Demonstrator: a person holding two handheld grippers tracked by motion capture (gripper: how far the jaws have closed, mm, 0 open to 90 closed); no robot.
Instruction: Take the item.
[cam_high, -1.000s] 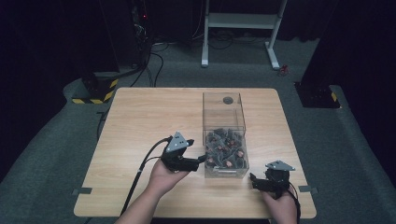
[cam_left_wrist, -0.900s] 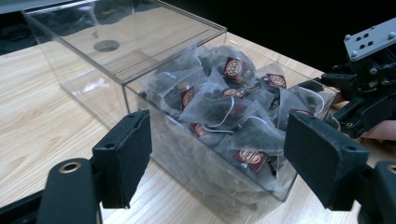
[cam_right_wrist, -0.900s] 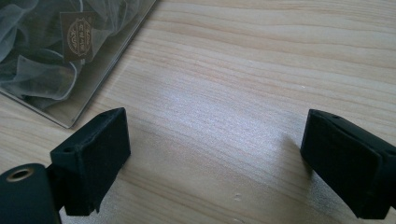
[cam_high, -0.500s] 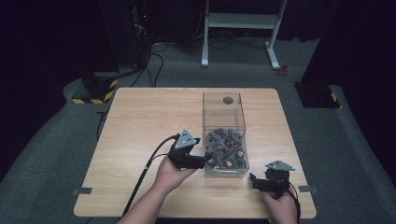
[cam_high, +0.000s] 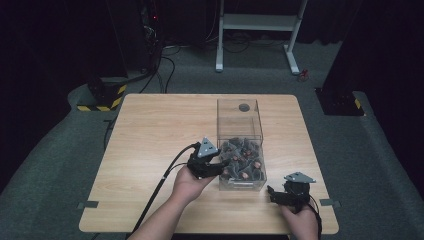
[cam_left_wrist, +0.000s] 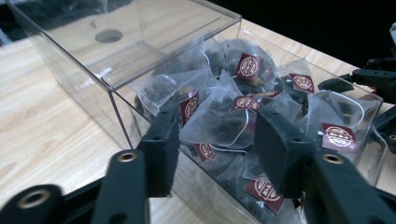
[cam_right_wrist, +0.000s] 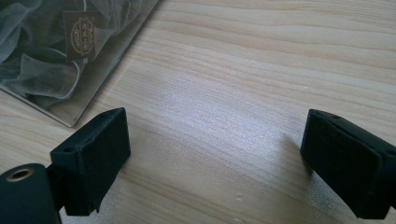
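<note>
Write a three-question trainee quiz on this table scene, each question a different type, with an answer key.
1. True or false: the right claw is shut.
2. What fills the clear plastic box? A) coins B) mesh pyramid tea bags C) screws
3. Fill in: the left claw, open, points at the box's ____ wall.

Key: 1 false, it is open over the light wooden table. 2 B. 3 clear side.

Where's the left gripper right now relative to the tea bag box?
In the high view the left gripper is at the left wall of the clear box, near its front end, jaws open toward the pile of tea bags.
</note>
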